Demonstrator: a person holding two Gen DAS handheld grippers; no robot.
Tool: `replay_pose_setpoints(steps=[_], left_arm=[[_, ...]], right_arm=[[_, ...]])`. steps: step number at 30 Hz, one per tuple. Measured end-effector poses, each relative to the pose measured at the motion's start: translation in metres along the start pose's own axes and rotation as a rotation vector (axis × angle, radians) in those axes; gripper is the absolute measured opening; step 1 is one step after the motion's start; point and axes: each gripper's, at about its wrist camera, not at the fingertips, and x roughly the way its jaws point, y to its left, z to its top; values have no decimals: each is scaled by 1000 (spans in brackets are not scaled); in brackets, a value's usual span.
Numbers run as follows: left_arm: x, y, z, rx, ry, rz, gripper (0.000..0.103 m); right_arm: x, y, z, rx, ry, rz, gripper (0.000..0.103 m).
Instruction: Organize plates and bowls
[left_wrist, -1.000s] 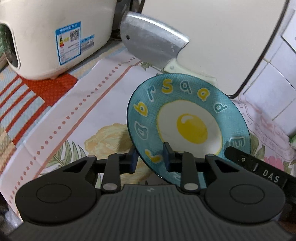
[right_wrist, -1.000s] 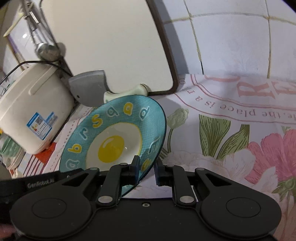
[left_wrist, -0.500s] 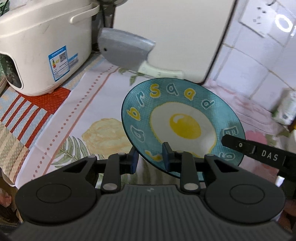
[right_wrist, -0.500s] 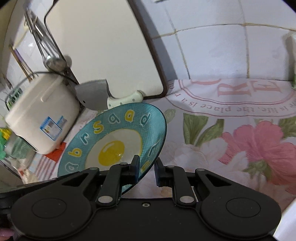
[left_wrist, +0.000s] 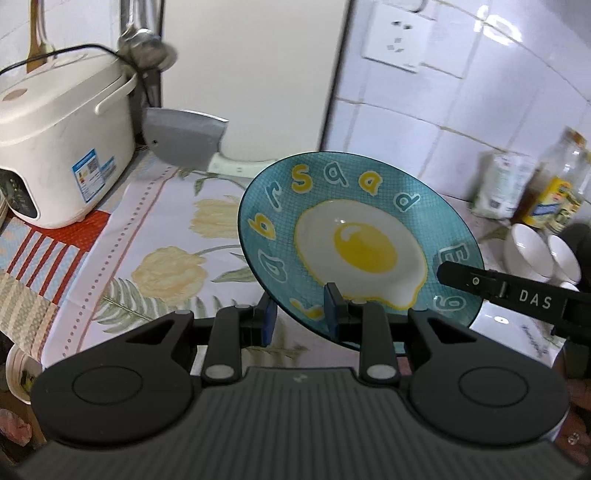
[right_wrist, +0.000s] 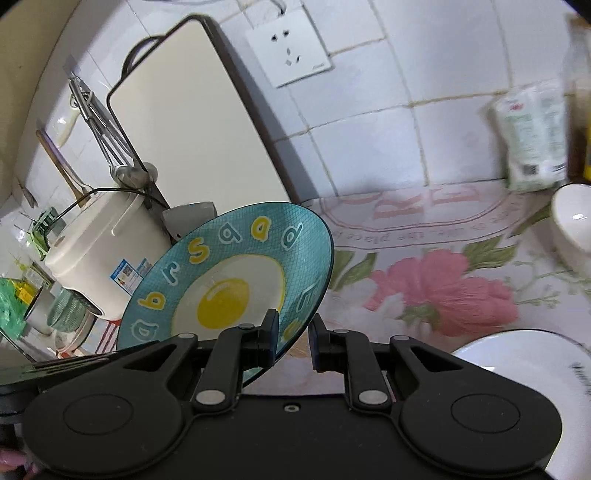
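Note:
A teal plate with a fried-egg picture and yellow letters is held tilted in the air above the counter. My left gripper is shut on its near left rim. My right gripper is shut on its right rim, and the plate shows in the right wrist view too. A white plate lies on the counter at the lower right. White bowls stand at the right, one also in the right wrist view.
A white rice cooker stands at the left. A cleaver leans against a white cutting board on the tiled wall. A bottle and a packet stand at the right. A floral cloth covers the counter.
Both grippers have lifted the teal plate higher and moved it to the right. The bowls, bottle and white plate have come into view.

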Motion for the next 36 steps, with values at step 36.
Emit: replay_pose_setpoints(steps=[36], left_arm=[[-57,-151,-70,180,73,-176,25]], right_arm=[[-172,-114,-62,135,-67,-105,23]])
